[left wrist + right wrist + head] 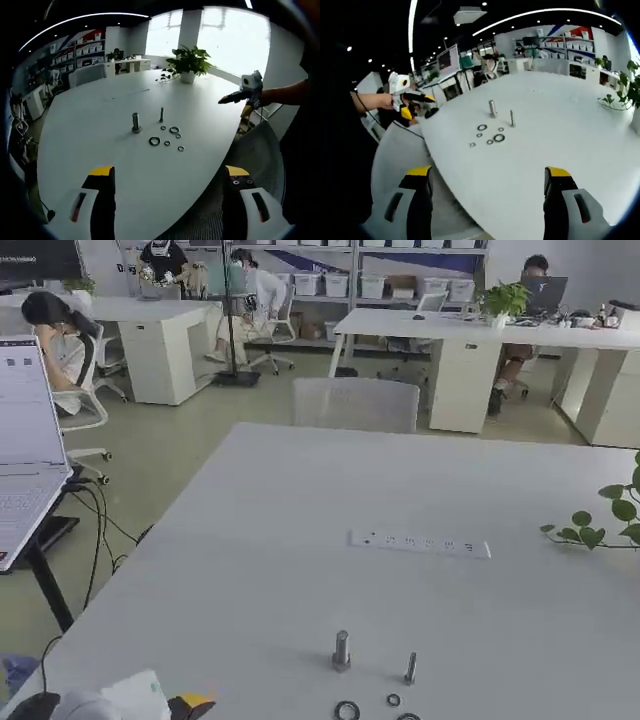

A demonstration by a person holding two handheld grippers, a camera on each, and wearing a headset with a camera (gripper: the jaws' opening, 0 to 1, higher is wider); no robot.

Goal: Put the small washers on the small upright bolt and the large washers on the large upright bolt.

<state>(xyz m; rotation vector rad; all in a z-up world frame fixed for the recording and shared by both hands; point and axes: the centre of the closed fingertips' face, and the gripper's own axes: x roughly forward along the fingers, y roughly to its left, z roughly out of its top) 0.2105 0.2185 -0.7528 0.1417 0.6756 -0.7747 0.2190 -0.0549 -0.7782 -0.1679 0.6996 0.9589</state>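
Note:
A large upright bolt (341, 651) and a thinner small upright bolt (410, 668) stand on the white table (300, 540) near its front edge. Several loose washers lie just in front of them, such as a large washer (347, 710) and a small washer (393, 700). In the left gripper view the large bolt (135, 122), small bolt (161, 114) and washers (154, 141) lie well beyond my open, empty left gripper (168, 172). My right gripper (488, 172) is also open and empty, off the table's edge, facing the bolts (492, 108) and washers (499, 137).
A white power strip (420, 543) lies mid-table behind the bolts. Plant leaves (610, 520) reach in at the right. A grey chair (355, 405) stands at the far edge, and a laptop (25, 450) sits at the left. People sit at desks in the background.

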